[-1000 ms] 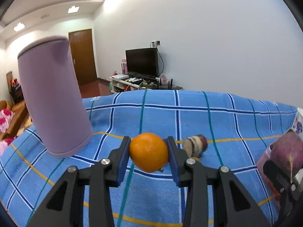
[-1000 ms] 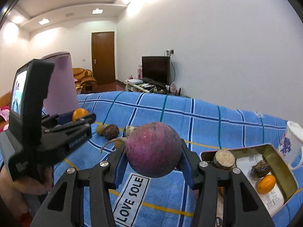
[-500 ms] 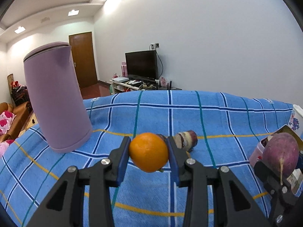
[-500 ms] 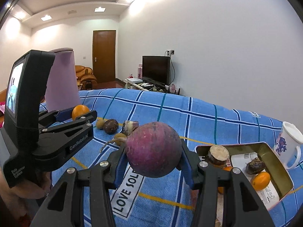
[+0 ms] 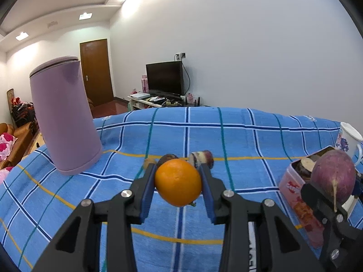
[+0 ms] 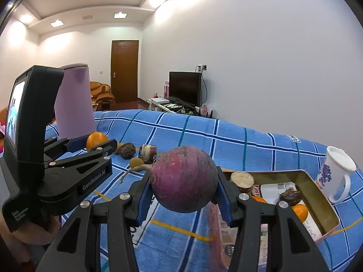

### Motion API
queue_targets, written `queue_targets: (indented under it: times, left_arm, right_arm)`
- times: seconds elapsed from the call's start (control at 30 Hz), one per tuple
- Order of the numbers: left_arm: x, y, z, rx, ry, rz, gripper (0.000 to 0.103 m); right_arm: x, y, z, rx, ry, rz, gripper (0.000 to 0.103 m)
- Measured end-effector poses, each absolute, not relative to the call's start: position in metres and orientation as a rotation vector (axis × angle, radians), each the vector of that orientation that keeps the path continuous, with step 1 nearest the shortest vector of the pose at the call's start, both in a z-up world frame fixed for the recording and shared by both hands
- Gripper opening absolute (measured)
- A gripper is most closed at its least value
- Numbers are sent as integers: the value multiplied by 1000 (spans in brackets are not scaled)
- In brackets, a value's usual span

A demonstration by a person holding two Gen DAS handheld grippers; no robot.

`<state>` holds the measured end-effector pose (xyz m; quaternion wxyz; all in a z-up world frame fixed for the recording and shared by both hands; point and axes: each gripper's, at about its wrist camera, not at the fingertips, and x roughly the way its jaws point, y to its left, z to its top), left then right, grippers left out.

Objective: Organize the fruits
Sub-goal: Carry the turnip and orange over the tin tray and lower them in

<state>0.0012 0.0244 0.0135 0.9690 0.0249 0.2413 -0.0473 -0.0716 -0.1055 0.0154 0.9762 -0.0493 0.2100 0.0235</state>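
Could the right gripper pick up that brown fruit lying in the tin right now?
Probably not as things stand. The right gripper is already clamped on a purple turnip, which fills its jaws. The brown fruit lies uncovered in the open tin just beyond, so the path looks free once the turnip is set down.

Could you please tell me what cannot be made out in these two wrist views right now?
- Right wrist view: the near part of the tin is hidden behind the purple radish and right gripper.
- Left wrist view: most of the tin's inside is blocked by the radish; the mug is cut by the edge.
- Both views: the small dark fruit on the cloth is too small to identify.
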Motion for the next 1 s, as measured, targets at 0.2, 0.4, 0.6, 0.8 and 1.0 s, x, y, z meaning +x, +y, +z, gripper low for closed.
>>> queue_targets:
  times: [0.2,0.4,0.6,0.8,1.0]
  left_arm:
    - [-6,12,18,45,482,-104,40]
    - [-14,-7,25,49,467,-129,40]
    - [-22,-29,32,58,448,-157,40]
    - [-26,-48,34,68,444,-179,40]
    - [-27,-61,35,64,444,-193,40]
  right_arm:
    - [-78,-117,19,-95,404,39,52]
    - [-87,-134,25,-104,367,18,52]
    - [-95,-151,28,-97,352,-3,52]
    - [-99,-167,31,-87,339,-18,52]
    - [-105,-185,35,-76,331,-46,52]
